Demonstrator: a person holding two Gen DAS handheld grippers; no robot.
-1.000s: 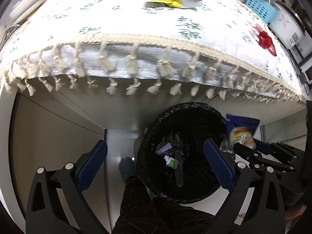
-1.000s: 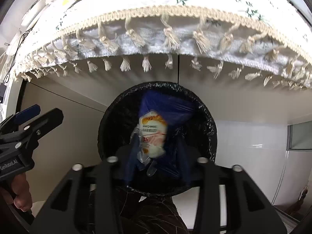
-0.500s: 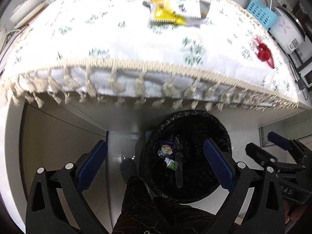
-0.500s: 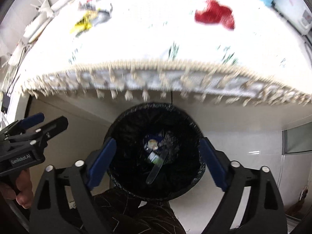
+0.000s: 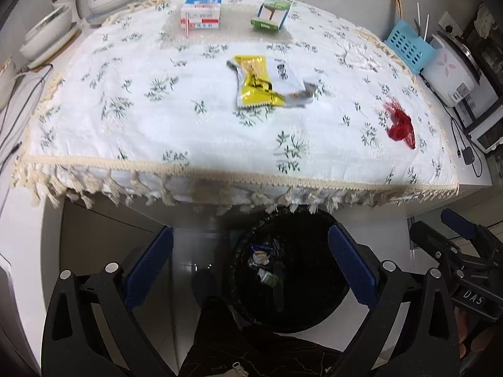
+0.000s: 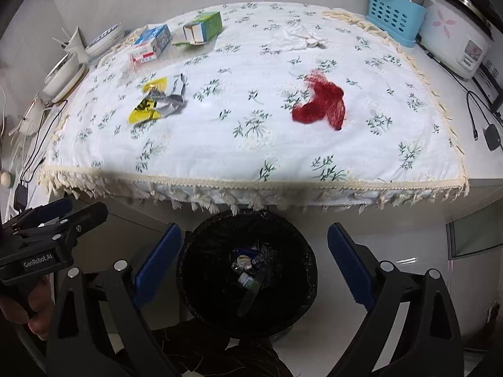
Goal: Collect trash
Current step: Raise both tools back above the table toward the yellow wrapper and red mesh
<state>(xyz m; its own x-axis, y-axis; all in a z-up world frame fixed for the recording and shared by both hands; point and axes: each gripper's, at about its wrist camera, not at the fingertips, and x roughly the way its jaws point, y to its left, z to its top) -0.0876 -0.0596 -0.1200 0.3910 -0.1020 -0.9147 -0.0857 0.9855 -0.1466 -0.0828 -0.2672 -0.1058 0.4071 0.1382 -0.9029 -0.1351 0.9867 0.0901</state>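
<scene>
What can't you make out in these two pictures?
- Print on the yellow wrapper: blurred and too small, both views.
- Depth of the trash bin: black liner and shadow hide it.
- White scrap far back on the tablecloth: too small to identify, right view.

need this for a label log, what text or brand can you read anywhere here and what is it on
"GenRobot.AI": on the body of the left gripper, seen from the right wrist.
"DAS": partial letters on the right gripper, seen from the left wrist.
Blue and white carton, green carton, yellow wrapper, rice cooker label: print too small or blurred to read.
</scene>
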